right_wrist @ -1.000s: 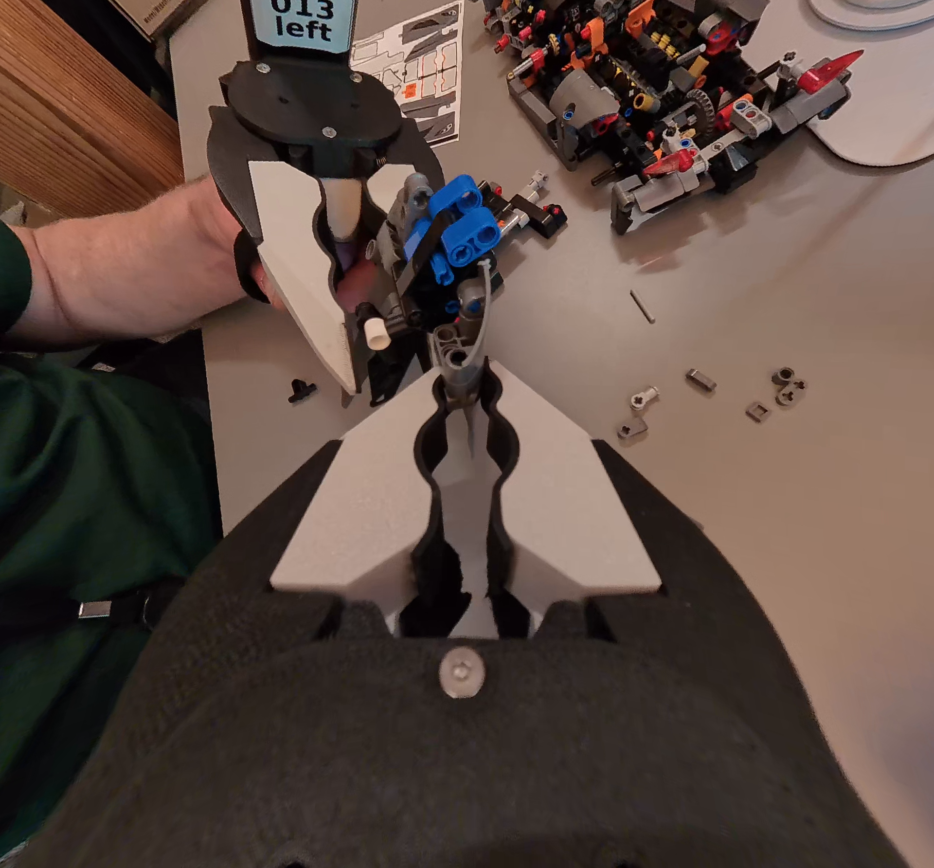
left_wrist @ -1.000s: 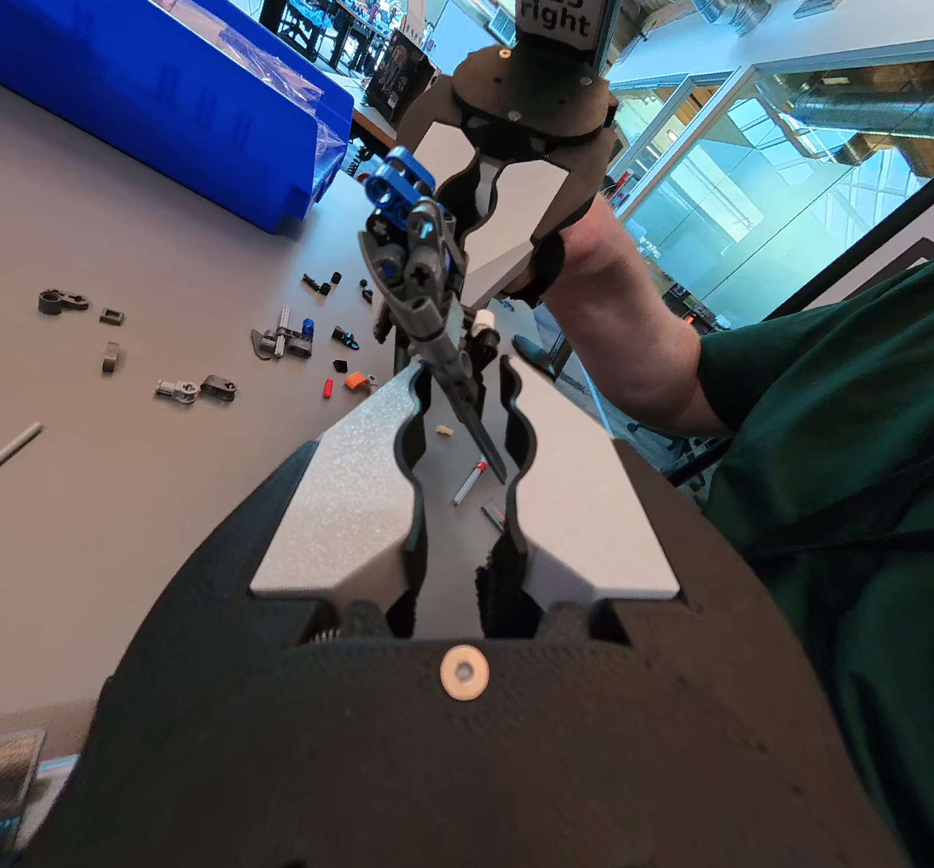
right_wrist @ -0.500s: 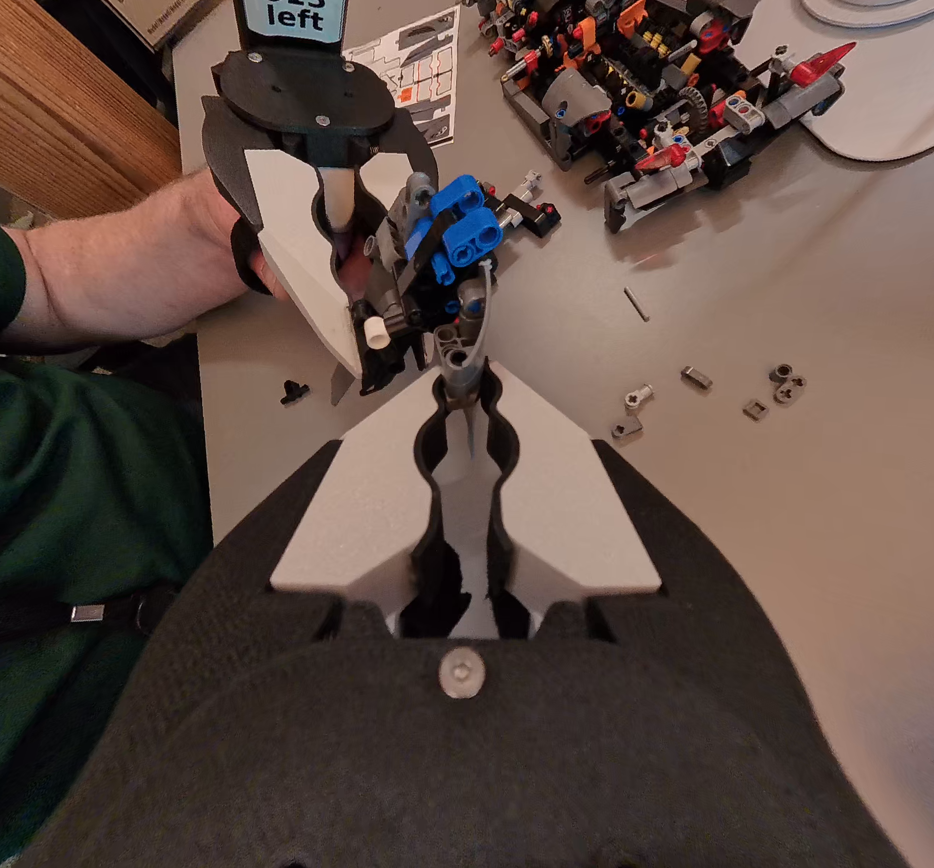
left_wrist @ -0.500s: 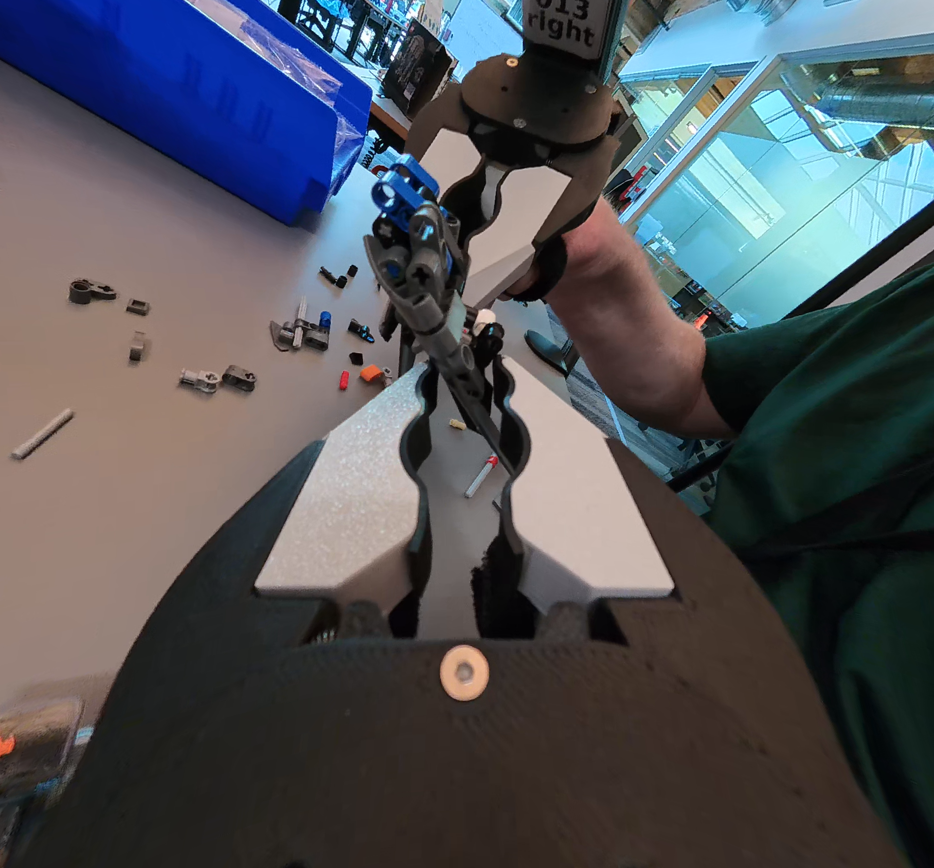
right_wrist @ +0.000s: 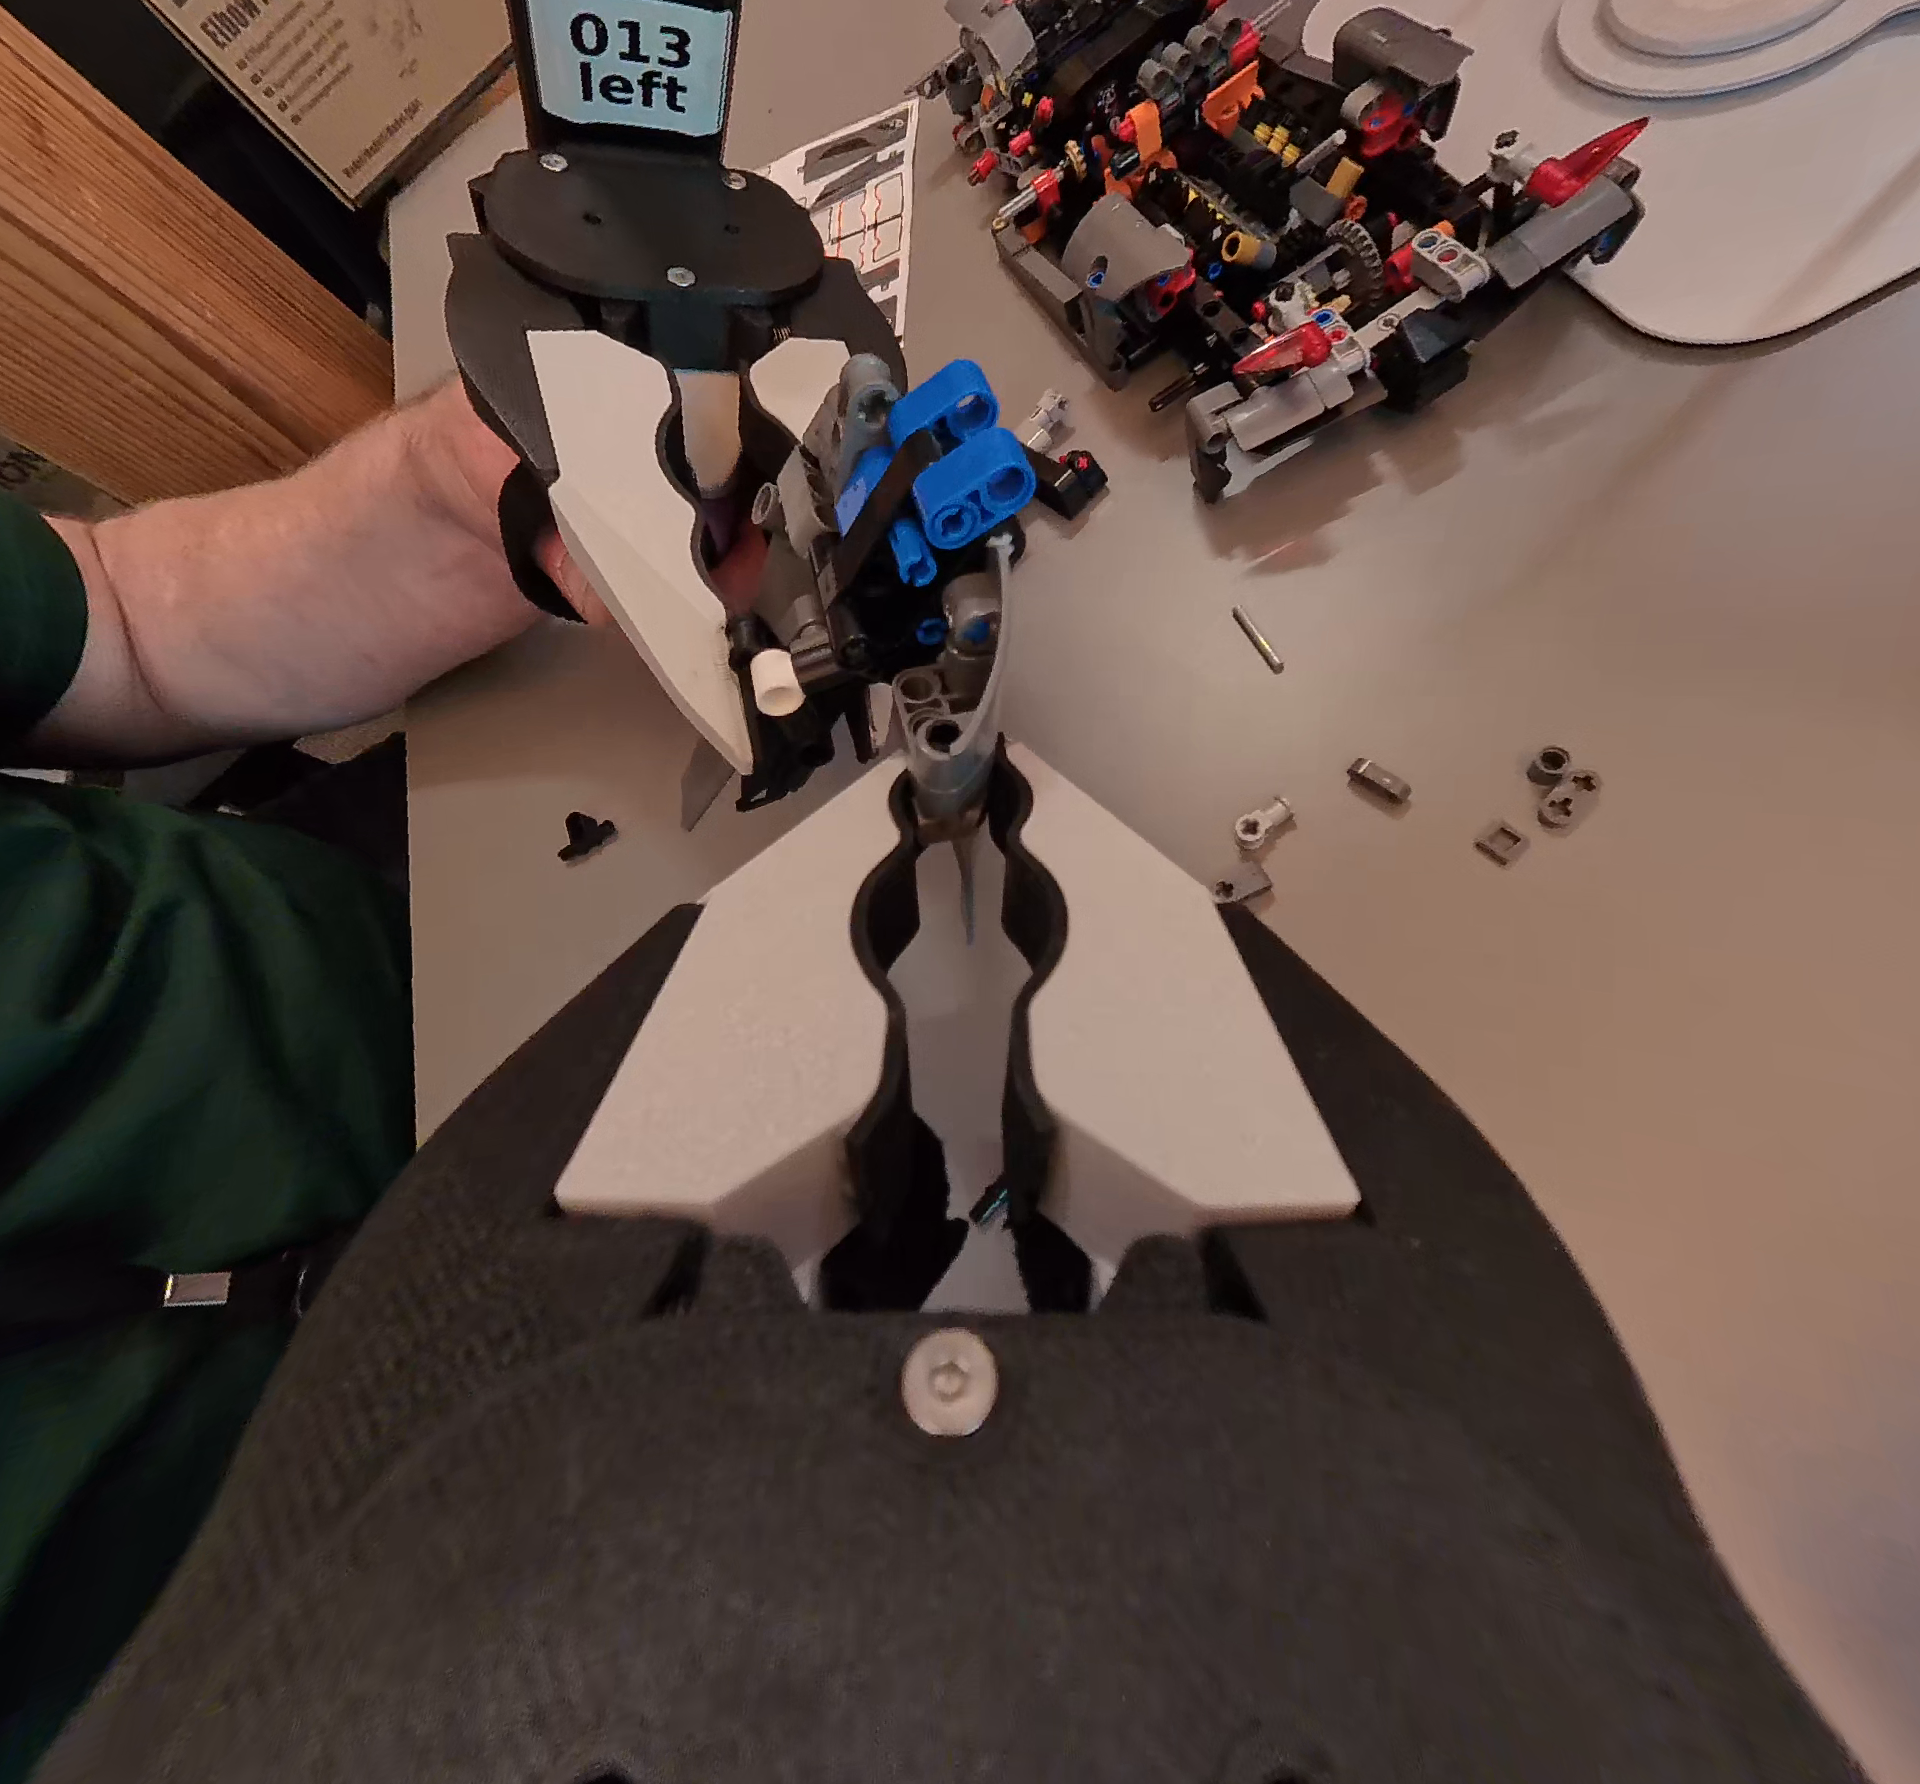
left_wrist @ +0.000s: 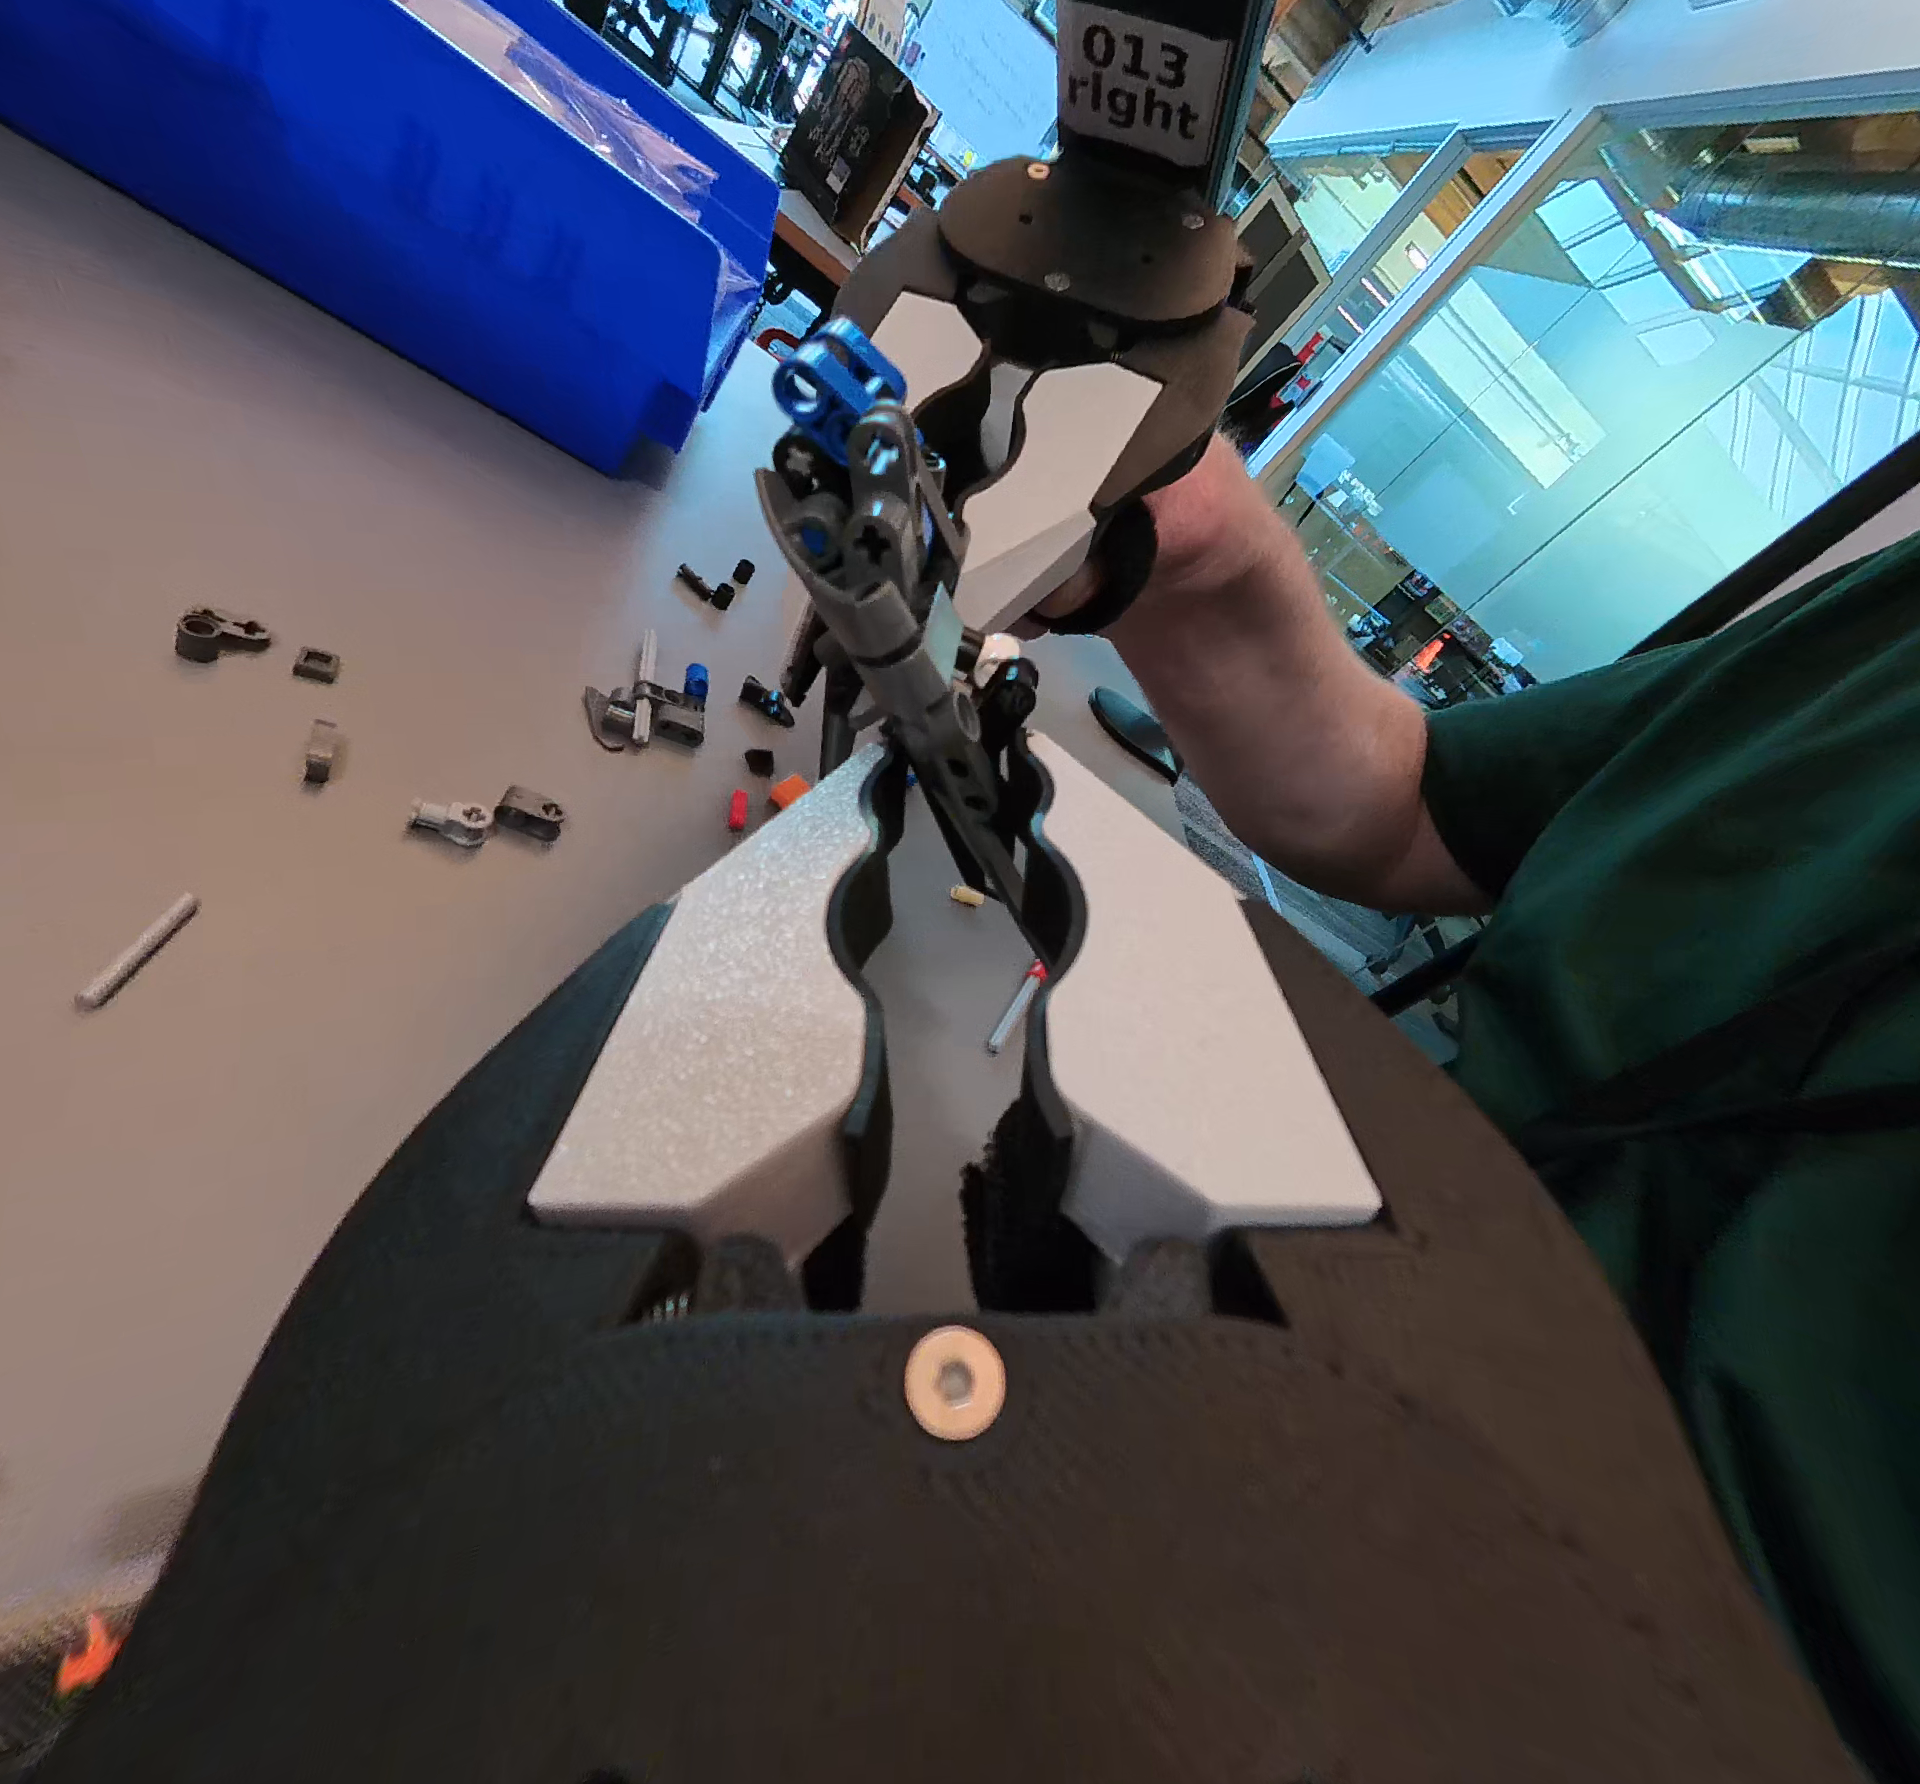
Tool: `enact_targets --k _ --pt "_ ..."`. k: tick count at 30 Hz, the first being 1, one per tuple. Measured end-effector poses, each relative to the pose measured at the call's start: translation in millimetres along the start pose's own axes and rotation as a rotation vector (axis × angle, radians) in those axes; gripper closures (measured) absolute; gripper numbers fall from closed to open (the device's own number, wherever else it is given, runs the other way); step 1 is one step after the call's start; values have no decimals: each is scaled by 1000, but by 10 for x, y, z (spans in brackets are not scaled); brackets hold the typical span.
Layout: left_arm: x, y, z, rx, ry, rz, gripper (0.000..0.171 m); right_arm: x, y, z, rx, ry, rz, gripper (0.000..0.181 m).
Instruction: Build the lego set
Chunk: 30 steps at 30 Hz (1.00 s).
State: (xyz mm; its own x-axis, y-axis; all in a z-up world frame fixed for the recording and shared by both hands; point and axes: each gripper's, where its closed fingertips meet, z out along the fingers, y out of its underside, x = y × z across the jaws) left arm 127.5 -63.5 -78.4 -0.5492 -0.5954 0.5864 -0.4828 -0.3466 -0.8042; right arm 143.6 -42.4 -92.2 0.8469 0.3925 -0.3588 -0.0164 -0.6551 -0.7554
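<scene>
A small Lego sub-assembly (right_wrist: 935, 477) of grey beams, black parts and two blue connectors hangs in the air between both grippers. My left gripper (left_wrist: 956, 768) is shut on its black and grey lower part, and a grey beam (left_wrist: 904, 654) runs out between its fingertips. My right gripper (right_wrist: 956, 778) is shut on the tip of a grey beam (right_wrist: 940, 737) at the assembly's other end. The two grippers face each other closely above the grey table (right_wrist: 1558, 903). The left gripper (right_wrist: 790, 726) also shows in the right wrist view, with its far finger hidden behind the assembly.
A large half-built Lego vehicle (right_wrist: 1278, 207) stands at the back right, with an instruction sheet (right_wrist: 862, 196) beside it. Small loose parts (right_wrist: 1382, 784) (left_wrist: 468, 815) lie scattered on the table. A blue bin (left_wrist: 364, 124) stands along the far edge. A white pad (right_wrist: 1714, 72) and a cardboard box (right_wrist: 291, 20) are farther off. My two grippers' fingertips are within a few centimetres of each other.
Both grippers keep their hold on the sub-assembly. The pair has shifted and tilted slightly, so the table parts drift across the left wrist view.
</scene>
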Motion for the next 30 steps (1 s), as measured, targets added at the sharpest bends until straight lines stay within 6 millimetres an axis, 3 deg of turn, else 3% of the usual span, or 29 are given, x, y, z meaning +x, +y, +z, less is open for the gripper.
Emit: enact_targets --k 12,20,30 --pt "-95 -20 34 31 22 -6 155 91 -31 -12 35 2 24 173" --pt "-119 -30 -4 56 38 -25 155 126 -73 -7 66 1 62 161" --pt "-84 -96 -60 92 66 -48 155 68 -196 -80 158 -49 104 155"
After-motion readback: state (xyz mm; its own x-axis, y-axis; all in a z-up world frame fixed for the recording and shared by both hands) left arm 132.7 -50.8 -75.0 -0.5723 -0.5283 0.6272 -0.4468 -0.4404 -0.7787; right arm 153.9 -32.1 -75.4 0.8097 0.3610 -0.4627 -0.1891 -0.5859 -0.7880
